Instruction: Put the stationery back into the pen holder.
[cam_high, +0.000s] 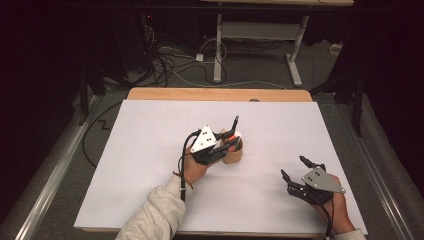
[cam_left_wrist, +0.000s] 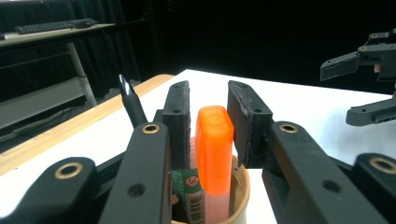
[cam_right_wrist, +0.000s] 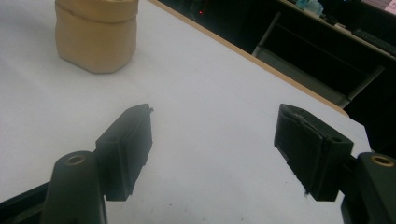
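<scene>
Black pen (cam_left_wrist: 132, 105) leans just beside left tool (cam_left_wrist: 208, 112) over cup (cam_left_wrist: 243, 186).

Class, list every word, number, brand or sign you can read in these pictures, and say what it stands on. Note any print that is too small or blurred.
No text can be read.
Green label on an item in the cup, beside the orange-capped marker: a small round sign and lines of print, too blurred to read.
Black pen, left gripper and right gripper: no lettering to be seen.
</scene>
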